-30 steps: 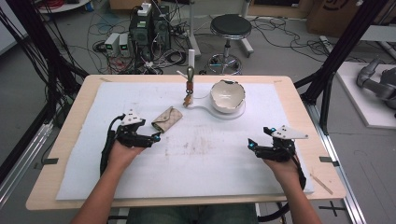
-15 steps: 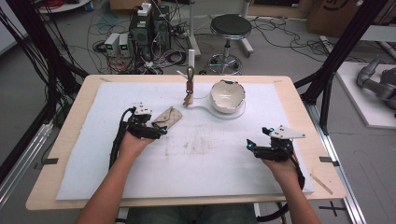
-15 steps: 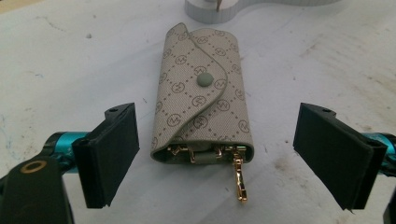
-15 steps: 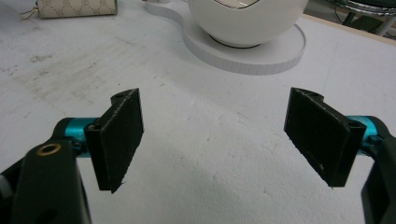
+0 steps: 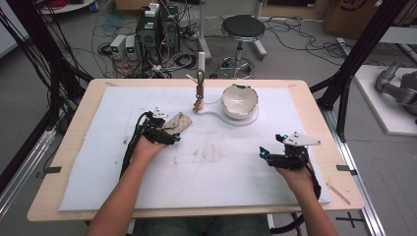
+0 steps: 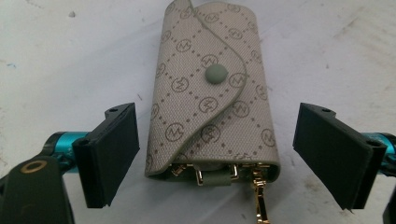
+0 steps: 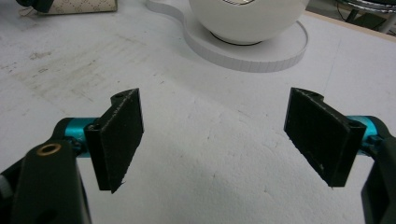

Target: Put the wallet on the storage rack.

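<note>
A beige monogram key pouch [image 6: 212,93] with a snap flap and gold clips lies flat on the white foam mat [image 5: 221,162]. My left gripper [image 6: 215,156] is open, and its jaws stand on either side of the pouch's near end without touching it. In the high view the left gripper [image 5: 169,135] sits at the pouch [image 5: 178,123], left of centre. My right gripper [image 5: 265,153] is open over bare mat at the right, with nothing between its jaws [image 7: 215,140].
A white bowl [image 5: 239,101] sits on a round white stand [image 5: 246,119] at the back centre. A small upright holder with a brown tag [image 5: 199,93] stands beside it. The wooden table edge [image 5: 339,162] frames the mat.
My left gripper has moved forward and to the right, up to the pouch, so its jaws now flank the pouch. The right gripper has barely shifted.
</note>
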A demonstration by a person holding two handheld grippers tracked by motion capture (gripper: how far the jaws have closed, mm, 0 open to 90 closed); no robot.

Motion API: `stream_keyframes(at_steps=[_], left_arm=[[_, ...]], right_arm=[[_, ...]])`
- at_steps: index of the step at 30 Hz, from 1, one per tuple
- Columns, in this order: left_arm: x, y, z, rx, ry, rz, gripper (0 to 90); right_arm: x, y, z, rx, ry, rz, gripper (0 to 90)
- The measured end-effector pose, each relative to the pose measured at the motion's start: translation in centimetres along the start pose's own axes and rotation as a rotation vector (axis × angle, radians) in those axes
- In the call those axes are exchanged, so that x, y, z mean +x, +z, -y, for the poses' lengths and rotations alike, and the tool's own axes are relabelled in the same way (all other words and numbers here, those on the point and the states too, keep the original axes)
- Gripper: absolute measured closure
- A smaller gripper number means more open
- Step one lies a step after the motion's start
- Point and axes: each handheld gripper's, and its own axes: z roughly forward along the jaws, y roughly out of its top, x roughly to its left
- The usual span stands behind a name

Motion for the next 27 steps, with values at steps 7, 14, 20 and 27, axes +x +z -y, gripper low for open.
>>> stream_keyframes(at_steps=[7,14,20,27], left_arm=[[-0.05,0.7,0.11,0.023,0.016,0.003,14.5],[0.24,0.77,0.37,0.01,0.008,0.023,14.4],[0.22,0.62,0.35,0.01,0.011,0.026,17.2],[0.19,0.28,0.33,0.003,0.023,0.027,30.9]], right_arm=[[0.04,0.11,0.02,0.004,-0.004,-0.002,20.2],[0.12,0.14,0.04,0.009,-0.005,-0.002,20.2],[0.18,0.1,0.05,0.012,-0.002,-0.004,20.2],[0.07,0.14,0.08,0.008,0.005,-0.01,20.2]])
